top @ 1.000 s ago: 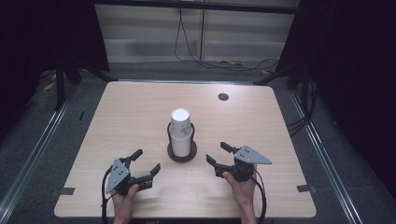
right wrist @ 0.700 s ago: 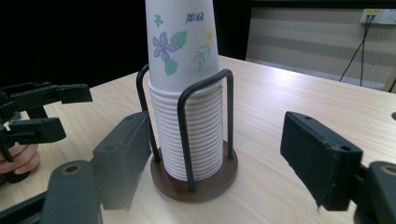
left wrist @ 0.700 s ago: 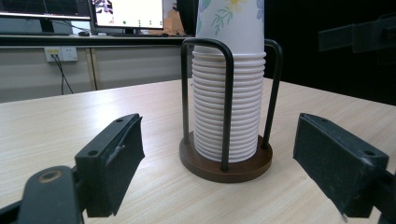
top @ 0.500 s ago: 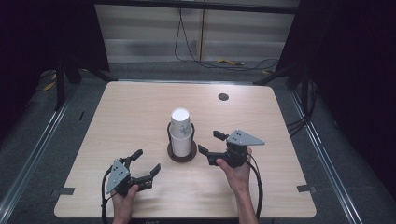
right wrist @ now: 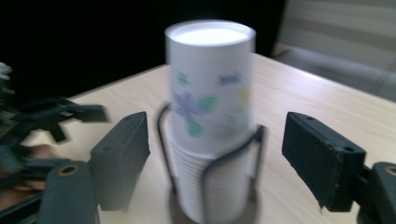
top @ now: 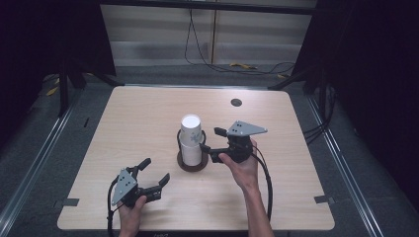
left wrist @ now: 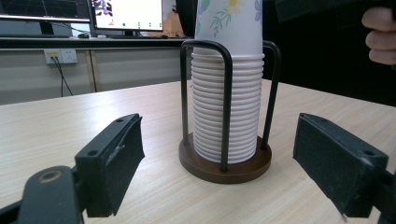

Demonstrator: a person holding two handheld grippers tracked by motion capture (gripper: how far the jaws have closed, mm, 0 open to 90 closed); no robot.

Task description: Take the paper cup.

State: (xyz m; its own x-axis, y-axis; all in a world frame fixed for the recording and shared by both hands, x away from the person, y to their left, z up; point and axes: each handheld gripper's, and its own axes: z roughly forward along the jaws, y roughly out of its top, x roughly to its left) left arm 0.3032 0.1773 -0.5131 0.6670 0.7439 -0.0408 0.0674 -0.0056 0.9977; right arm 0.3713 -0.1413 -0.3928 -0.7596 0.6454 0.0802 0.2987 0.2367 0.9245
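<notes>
My right gripper (top: 211, 140), jaws apart, flanks the cup stack (top: 190, 140); my left gripper (top: 154, 171), also spread, rests nearer me.

Light wood counter (top: 138, 123) seen on grey floor (top: 44, 143), dark round grommet (top: 236, 102) set near far edge. Cables (top: 197, 44) and yellow item (top: 241, 65) seen on floor beyond counter, before pale panelled wall (top: 148, 29). In left gripper view, lit monitors (left wrist: 127, 14) and white wall socket (left wrist: 62, 56) seen behind.
</notes>
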